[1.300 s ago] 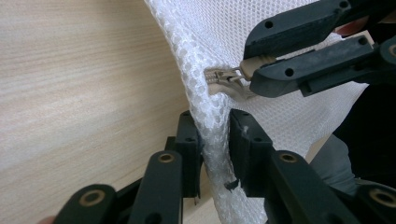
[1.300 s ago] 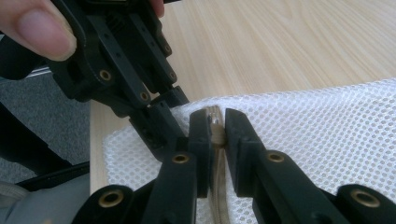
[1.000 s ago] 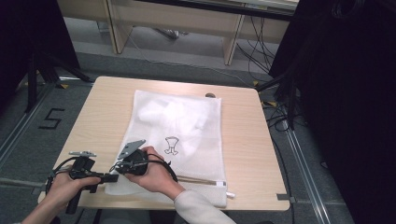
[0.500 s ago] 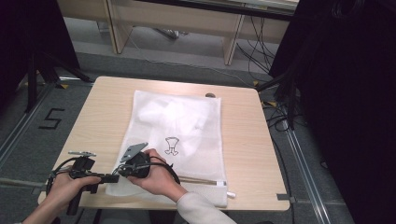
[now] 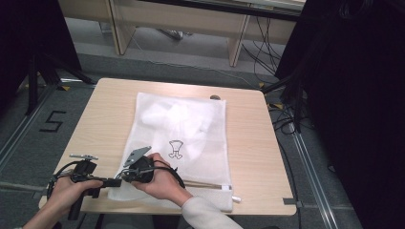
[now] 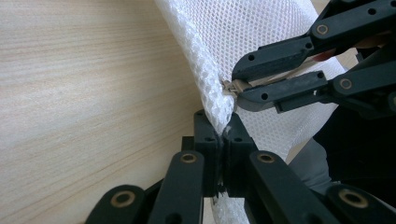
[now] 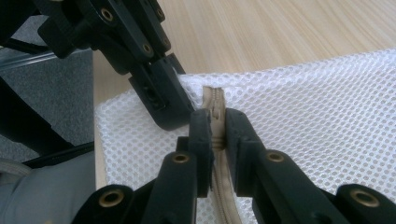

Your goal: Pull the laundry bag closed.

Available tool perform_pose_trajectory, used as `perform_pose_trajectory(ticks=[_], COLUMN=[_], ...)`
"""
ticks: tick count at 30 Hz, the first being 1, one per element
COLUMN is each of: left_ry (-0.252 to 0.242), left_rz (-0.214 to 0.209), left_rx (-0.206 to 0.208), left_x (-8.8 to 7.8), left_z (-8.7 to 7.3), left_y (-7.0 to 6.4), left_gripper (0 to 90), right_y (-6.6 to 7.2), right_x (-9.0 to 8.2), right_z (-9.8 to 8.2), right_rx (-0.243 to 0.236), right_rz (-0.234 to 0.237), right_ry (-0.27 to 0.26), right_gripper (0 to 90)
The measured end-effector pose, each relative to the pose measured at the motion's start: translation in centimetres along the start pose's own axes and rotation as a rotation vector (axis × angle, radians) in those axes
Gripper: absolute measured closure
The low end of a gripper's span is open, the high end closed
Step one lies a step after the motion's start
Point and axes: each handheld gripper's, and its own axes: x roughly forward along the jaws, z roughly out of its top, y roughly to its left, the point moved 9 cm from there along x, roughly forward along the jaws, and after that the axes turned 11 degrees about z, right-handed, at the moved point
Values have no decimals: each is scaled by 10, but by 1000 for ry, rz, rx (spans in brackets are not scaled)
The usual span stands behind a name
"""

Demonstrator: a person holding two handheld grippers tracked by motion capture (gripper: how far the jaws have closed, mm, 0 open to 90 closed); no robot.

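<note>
White mesh bag (image 5: pixel 184 143); beige zip (image 7: pixel 215 121)

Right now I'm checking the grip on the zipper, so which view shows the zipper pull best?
The left gripper view: the right gripper pinches the metal zipper pull side-on against the mesh bag. The right gripper view has the zipper tape between its jaws. In the high view it is too small to tell.

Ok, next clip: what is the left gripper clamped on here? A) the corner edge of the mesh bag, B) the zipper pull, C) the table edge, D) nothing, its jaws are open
A: in the left gripper view the left gripper has its jaws shut on the edge of the white mesh bag, while the right gripper pinches the metal zipper pull just beyond.
</note>
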Motion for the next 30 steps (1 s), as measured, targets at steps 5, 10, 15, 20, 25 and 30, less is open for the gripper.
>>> perform_pose_trajectory(ticks=[5,10,15,20,25,30], left_ry=[14,11,-4,-7,-10,-6], left_rz=[-20,-21,-7,-8,-15,-20], left_rx=[6,-1,-8,-9,-9,-3], left_x=[0,-1,-1,-1,-2,-2], left_z=[-1,-1,1,1,2,2], left_y=[-1,0,0,-1,-1,-2], left_gripper=[864,865,865,865,865,864], right_y=[0,0,1,1,1,2], right_x=[2,2,2,1,-1,1], right_z=[-5,-8,-10,-11,-14,-19], right_rx=[14,23,36,28,19,38], right_rz=[3,6,6,5,0,1], right_ry=[-2,13,18,18,31,28], right_gripper=[827,828,828,828,828,828])
